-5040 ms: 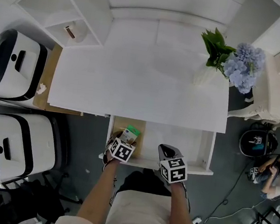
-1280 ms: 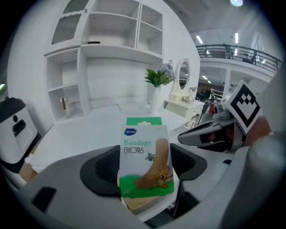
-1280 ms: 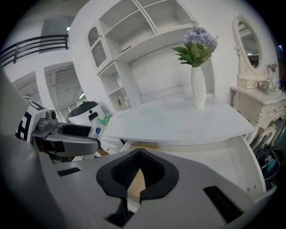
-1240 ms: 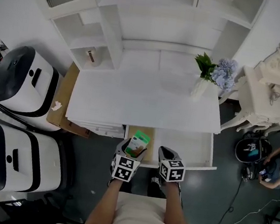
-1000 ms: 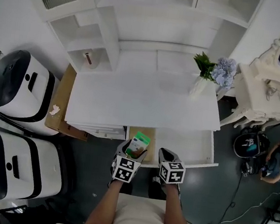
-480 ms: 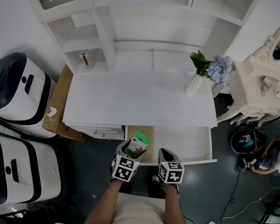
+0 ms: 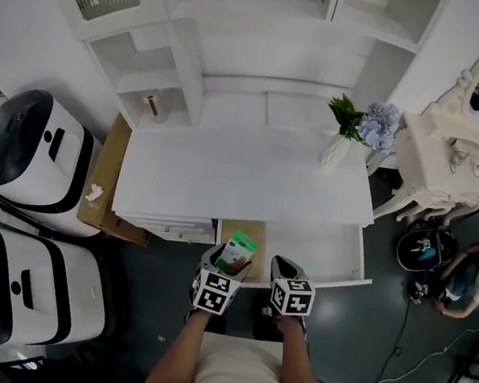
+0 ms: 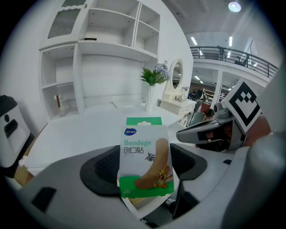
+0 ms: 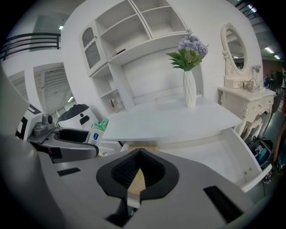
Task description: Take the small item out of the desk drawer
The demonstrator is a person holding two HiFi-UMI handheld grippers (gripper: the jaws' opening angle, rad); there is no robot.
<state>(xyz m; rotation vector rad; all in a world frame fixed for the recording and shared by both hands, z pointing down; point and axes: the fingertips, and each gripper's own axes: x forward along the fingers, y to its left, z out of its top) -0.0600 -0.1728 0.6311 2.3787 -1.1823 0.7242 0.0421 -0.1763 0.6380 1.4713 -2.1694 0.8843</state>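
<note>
A small green-and-white bandage box stands upright between the jaws of my left gripper, which is shut on it. The box is held above the front left part of the open desk drawer. From the right gripper view the same box shows at the left, in the left gripper. My right gripper hangs beside it at the drawer's front edge, jaws closed together with nothing between them.
A white desk holds a vase of flowers at its back right. Shelves rise behind it. Two large white-and-black machines stand at the left. A white dressing table and a seated person are at the right.
Five seconds ago the bandage box sat low at the drawer's left; the left gripper has raised it since. Over the last second both grippers barely move; only the head view shifts.
</note>
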